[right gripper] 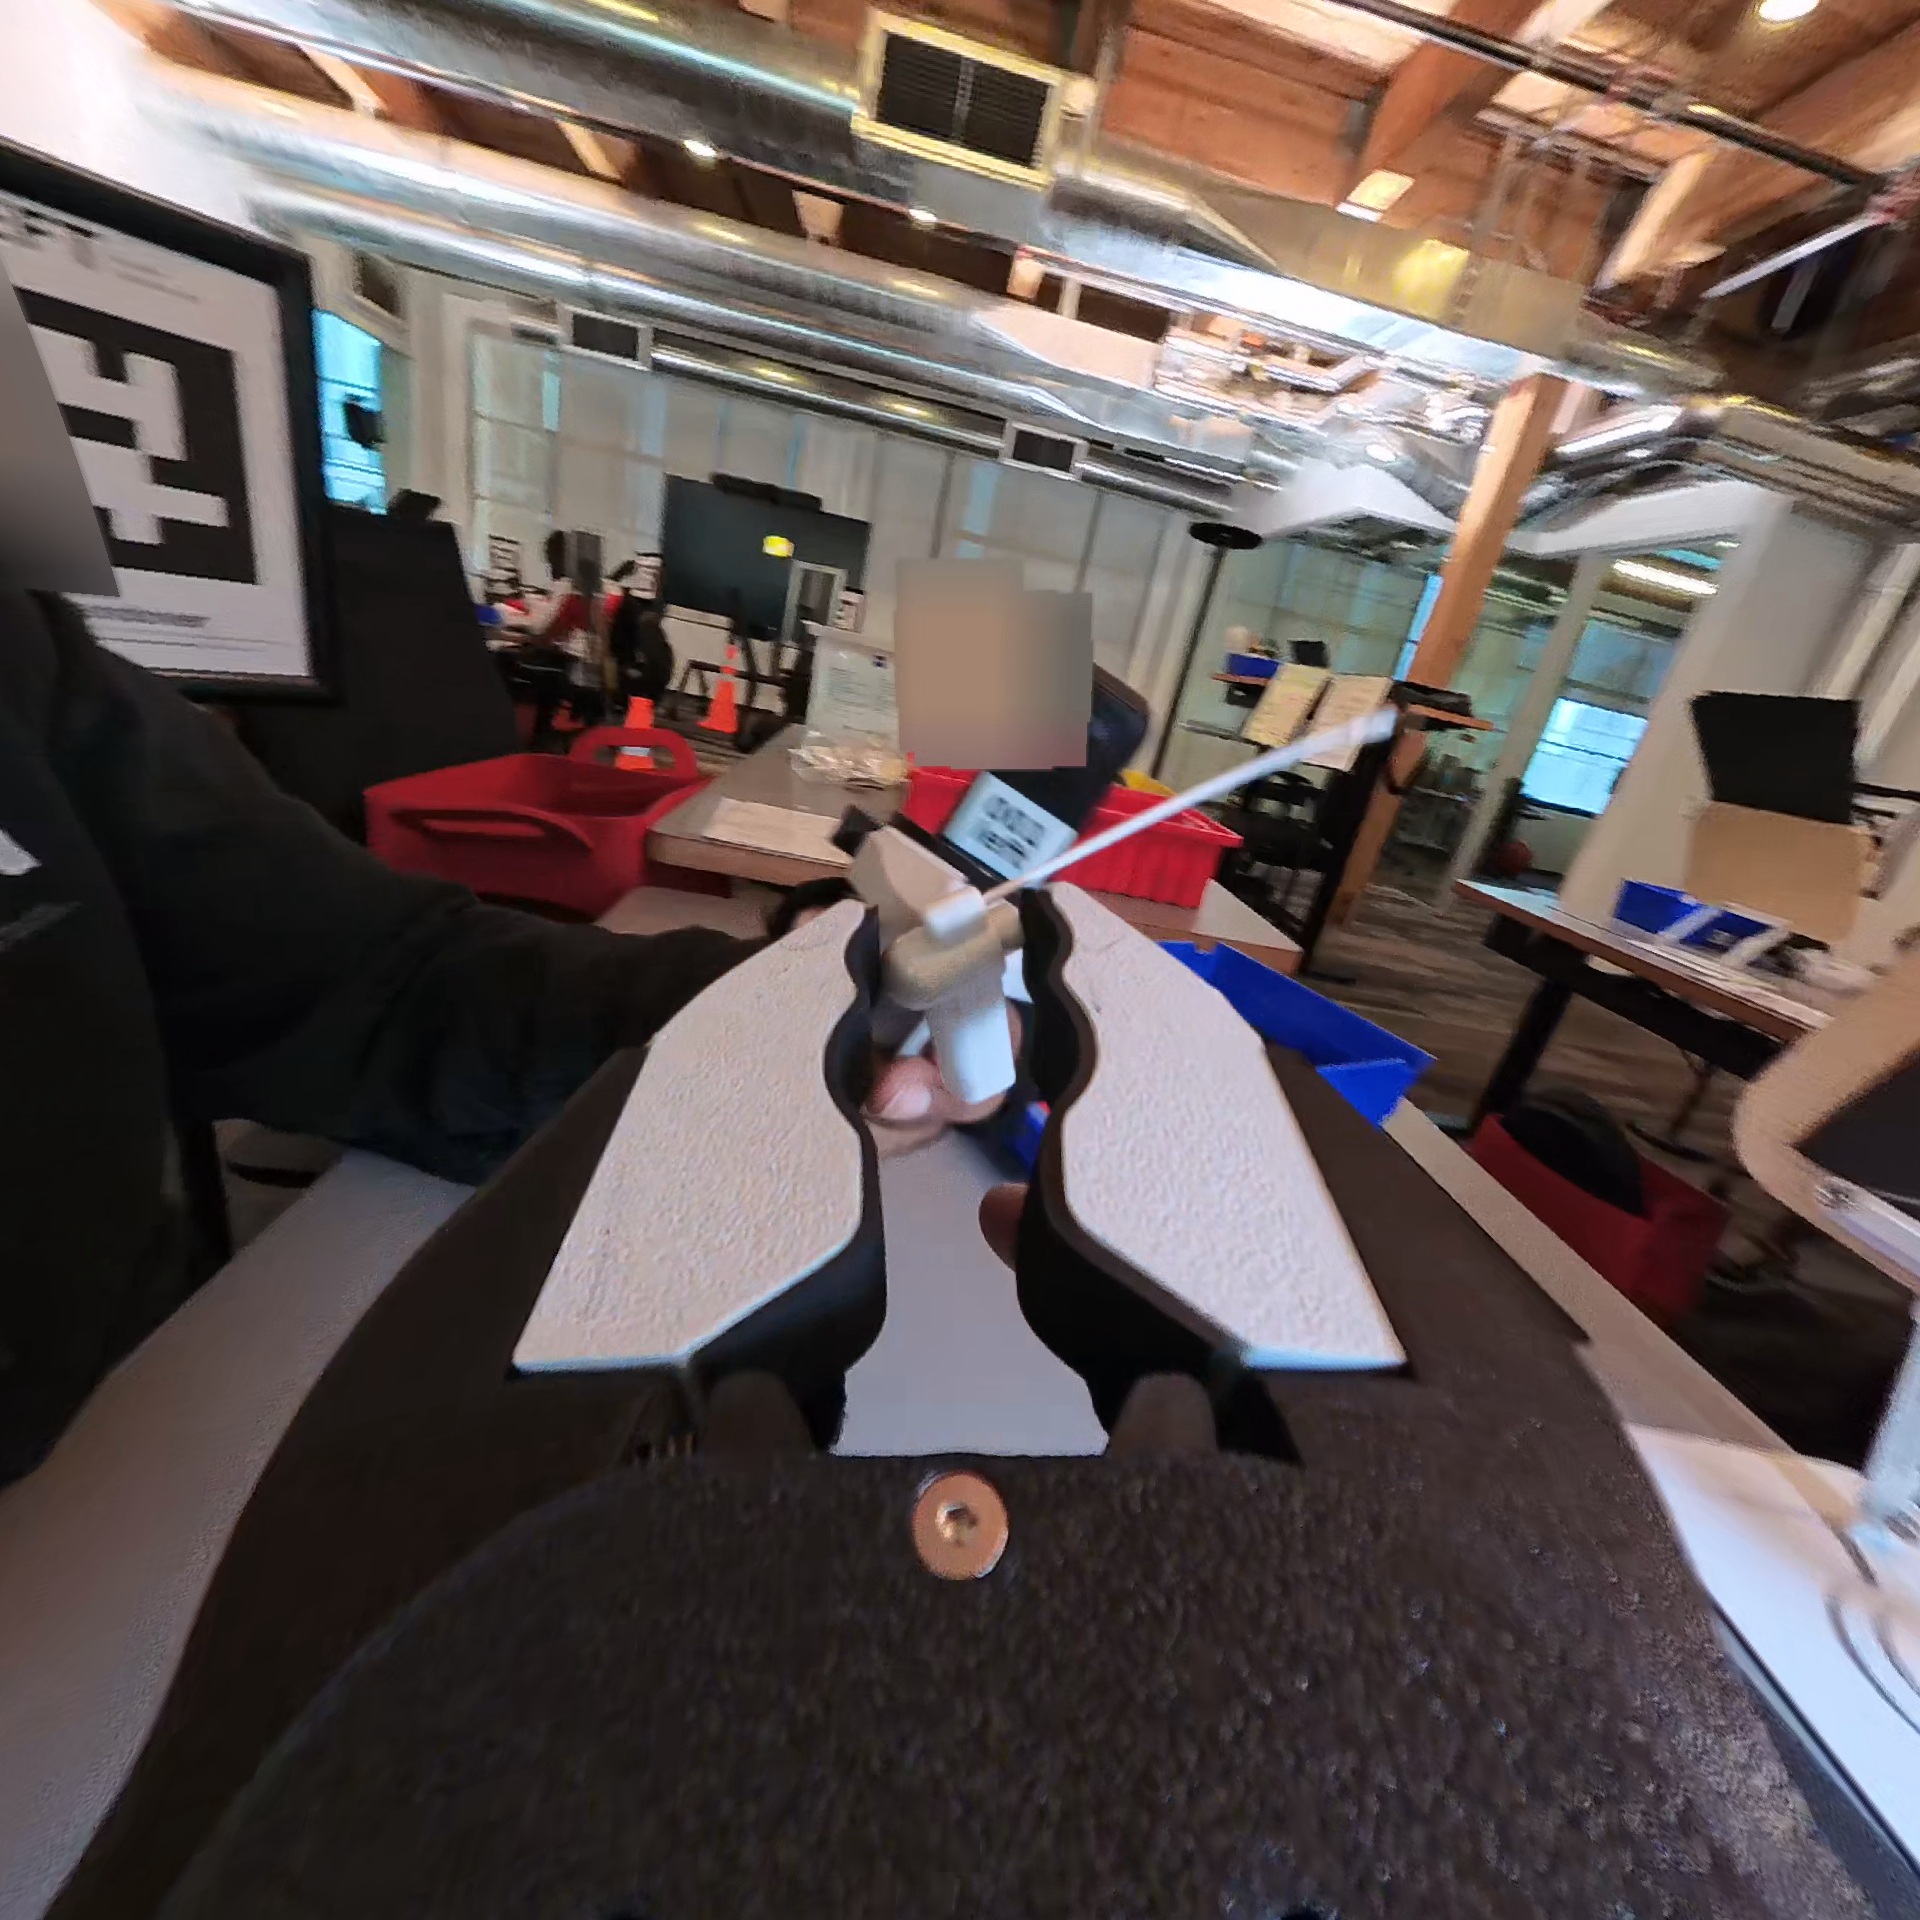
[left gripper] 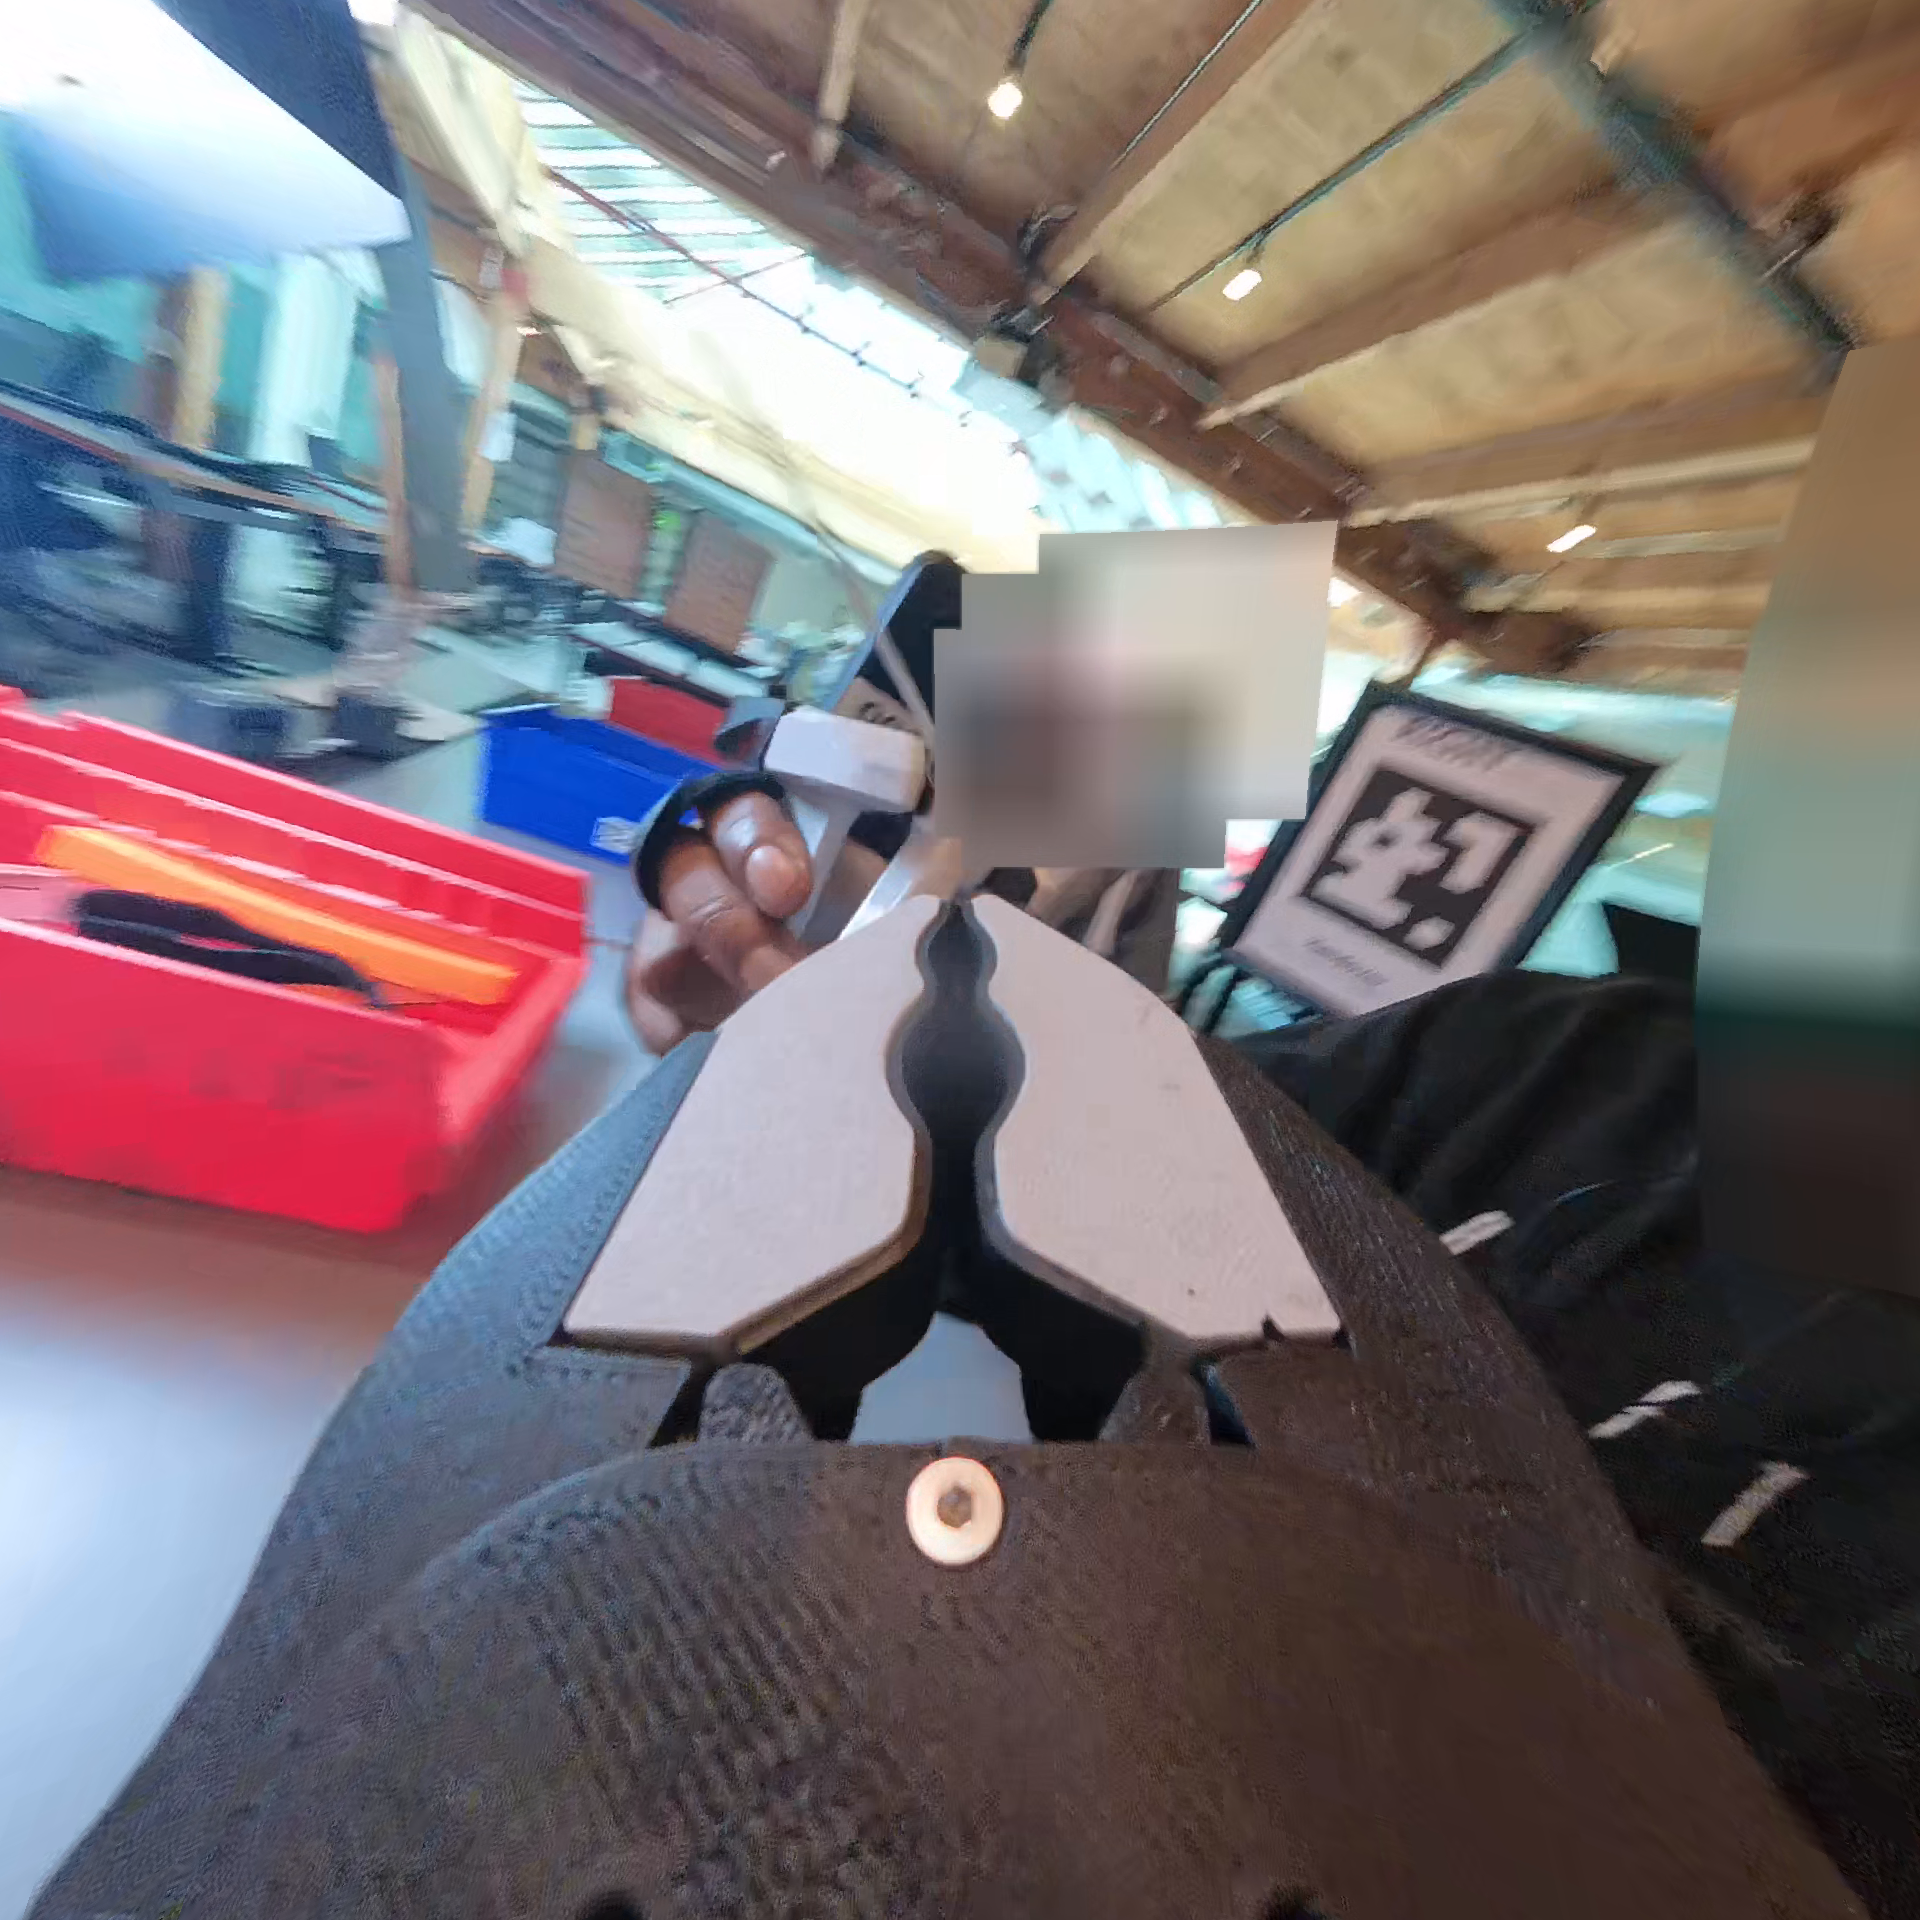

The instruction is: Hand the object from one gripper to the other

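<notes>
My right gripper (right gripper: 943, 925) is shut on a beige and white T-shaped object (right gripper: 935, 977). The beige crosspiece spans the gap between the fingertips, and the white stem (right gripper: 971, 1049) points back toward the camera. A thin white stick (right gripper: 1195, 805) with a small white head runs from it up to the right. My left gripper (left gripper: 958, 912) is shut, its fingertips meeting. It shows just behind the object in the right wrist view (right gripper: 896, 862). In the left wrist view the right gripper (left gripper: 842, 758) is up and to the left of my fingertips, with a hand (left gripper: 727, 873) holding it.
A red bin (left gripper: 260, 1039) holding an orange piece (left gripper: 281, 904) sits at the left, with a blue bin (left gripper: 582, 779) behind it. A framed black-and-white marker (left gripper: 1434, 842) stands at the right. The right wrist view shows a black sleeve (right gripper: 312, 935), a red tote (right gripper: 520, 821), a blue bin (right gripper: 1299, 1008) and the grey table (right gripper: 966, 1299). My two grippers' fingertips are within a few centimetres of each other.
</notes>
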A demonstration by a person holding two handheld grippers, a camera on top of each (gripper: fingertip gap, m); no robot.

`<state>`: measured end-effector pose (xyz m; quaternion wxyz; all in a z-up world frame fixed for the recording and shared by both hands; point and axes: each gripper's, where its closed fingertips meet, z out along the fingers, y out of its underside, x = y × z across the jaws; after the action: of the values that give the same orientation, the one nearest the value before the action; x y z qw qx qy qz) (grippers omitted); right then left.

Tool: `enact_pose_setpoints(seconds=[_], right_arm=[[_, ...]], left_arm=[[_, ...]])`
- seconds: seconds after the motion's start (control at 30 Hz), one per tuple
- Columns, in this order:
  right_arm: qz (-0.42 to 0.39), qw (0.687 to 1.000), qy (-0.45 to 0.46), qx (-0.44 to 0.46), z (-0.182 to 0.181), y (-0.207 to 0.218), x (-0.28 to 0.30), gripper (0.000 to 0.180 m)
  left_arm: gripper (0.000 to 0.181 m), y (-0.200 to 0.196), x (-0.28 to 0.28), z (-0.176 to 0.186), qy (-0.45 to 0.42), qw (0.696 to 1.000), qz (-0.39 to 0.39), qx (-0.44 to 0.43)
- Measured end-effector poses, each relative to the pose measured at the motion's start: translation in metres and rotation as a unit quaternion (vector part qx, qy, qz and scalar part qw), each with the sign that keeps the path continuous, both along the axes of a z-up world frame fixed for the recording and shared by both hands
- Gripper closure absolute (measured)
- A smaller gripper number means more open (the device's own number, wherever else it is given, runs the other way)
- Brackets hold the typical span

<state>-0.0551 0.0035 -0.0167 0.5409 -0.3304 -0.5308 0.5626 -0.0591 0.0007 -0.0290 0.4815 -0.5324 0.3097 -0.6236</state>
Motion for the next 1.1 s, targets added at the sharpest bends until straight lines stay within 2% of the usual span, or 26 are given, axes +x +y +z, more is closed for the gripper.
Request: enact_pose_setpoints(seconds=[0.13, 0.23, 0.27, 0.33, 0.43, 0.53, 0.57, 0.8, 0.87, 0.97, 1.03, 1.1], right_arm=[[-0.038, 0.999, -0.023, 0.000, -0.005, 0.015, 0.001, 0.153], [-0.012, 1.000, -0.003, -0.019, 0.001, 0.009, 0.003, 0.153], [-0.004, 1.000, 0.005, -0.020, 0.002, 0.006, 0.004, 0.153], [0.019, 0.999, 0.017, -0.028, 0.005, 0.000, 0.005, 0.153], [0.043, 0.998, 0.020, -0.033, 0.005, -0.009, 0.002, 0.154], [0.075, 0.996, 0.020, -0.036, 0.005, -0.019, 0.002, 0.153], [0.074, 0.996, 0.019, -0.038, 0.006, -0.019, 0.002, 0.153], [0.067, 0.997, 0.019, -0.039, 0.005, -0.016, 0.002, 0.154], [0.037, 0.999, 0.004, -0.039, 0.002, -0.007, 0.001, 0.155], [-0.020, 0.998, -0.033, -0.040, -0.007, 0.014, 0.000, 0.149], [-0.035, 0.996, -0.056, -0.061, -0.011, 0.025, 0.001, 0.140], [-0.057, 0.993, -0.072, -0.077, -0.015, 0.035, 0.000, 0.137]], left_arm=[[0.181, 0.010, -0.004, -0.004, 0.095, 0.987, 0.100, 0.084], [0.181, 0.015, -0.008, -0.005, 0.093, 0.986, 0.118, 0.080], [0.176, 0.018, -0.009, -0.006, 0.079, 0.989, 0.110, 0.061], [0.149, 0.015, -0.005, -0.011, 0.049, 0.997, 0.057, 0.006], [0.138, 0.001, 0.007, -0.005, -0.030, 0.997, -0.039, -0.052], [0.152, -0.006, 0.017, -0.005, -0.044, 0.993, -0.074, -0.075], [0.166, -0.006, 0.016, -0.006, -0.038, 0.995, -0.066, -0.068], [0.169, -0.007, 0.009, -0.001, -0.003, 0.999, -0.035, -0.024], [0.169, -0.001, 0.006, -0.001, 0.016, 1.000, -0.001, -0.003], [0.170, 0.012, -0.002, -0.006, 0.109, 0.983, 0.113, 0.092], [0.170, 0.022, -0.011, -0.006, 0.177, 0.949, 0.198, 0.169], [0.170, 0.030, -0.021, -0.007, 0.242, 0.897, 0.273, 0.248]])
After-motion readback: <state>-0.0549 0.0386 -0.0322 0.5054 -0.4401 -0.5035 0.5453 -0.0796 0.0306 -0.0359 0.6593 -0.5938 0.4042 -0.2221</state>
